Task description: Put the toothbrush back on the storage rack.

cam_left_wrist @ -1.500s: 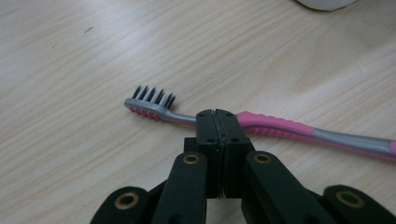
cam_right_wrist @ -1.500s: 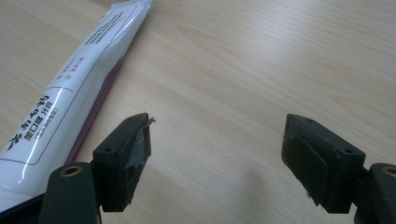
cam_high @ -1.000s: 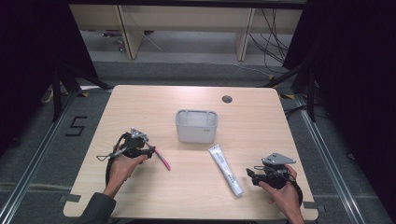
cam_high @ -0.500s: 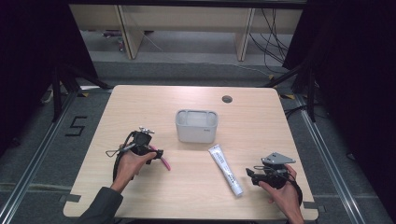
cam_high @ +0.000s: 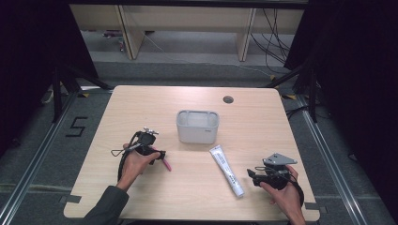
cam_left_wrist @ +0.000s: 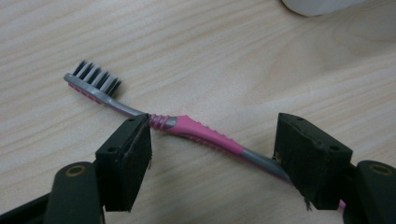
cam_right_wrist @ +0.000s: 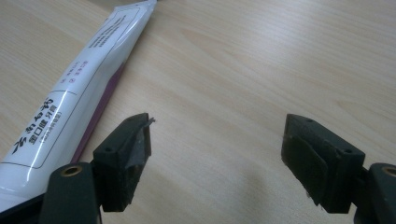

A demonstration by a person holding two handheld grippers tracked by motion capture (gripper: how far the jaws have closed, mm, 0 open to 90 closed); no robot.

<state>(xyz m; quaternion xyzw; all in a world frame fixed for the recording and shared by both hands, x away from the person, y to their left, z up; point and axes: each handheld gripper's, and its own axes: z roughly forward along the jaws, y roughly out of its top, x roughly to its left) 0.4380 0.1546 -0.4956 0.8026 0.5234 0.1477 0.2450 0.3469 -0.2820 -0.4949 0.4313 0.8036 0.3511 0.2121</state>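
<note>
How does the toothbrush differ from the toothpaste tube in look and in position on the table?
The toothbrush is thin, pink and grey with dark bristles; the toothpaste tube is broad, flat and white with print. The toothbrush lies between the open jaws of the left tool; the toothpaste tube lies beside the open right tool, outside its jaws. Both lie flat on the wooden table.

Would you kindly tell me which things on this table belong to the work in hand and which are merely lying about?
In hand:
- pink toothbrush, lying flat between the open left tongs
- toothpaste tube, flat on the table just beside the open right tongs
- grey bin, probably where both go

Lying about:
- round hole in the table top
</note>
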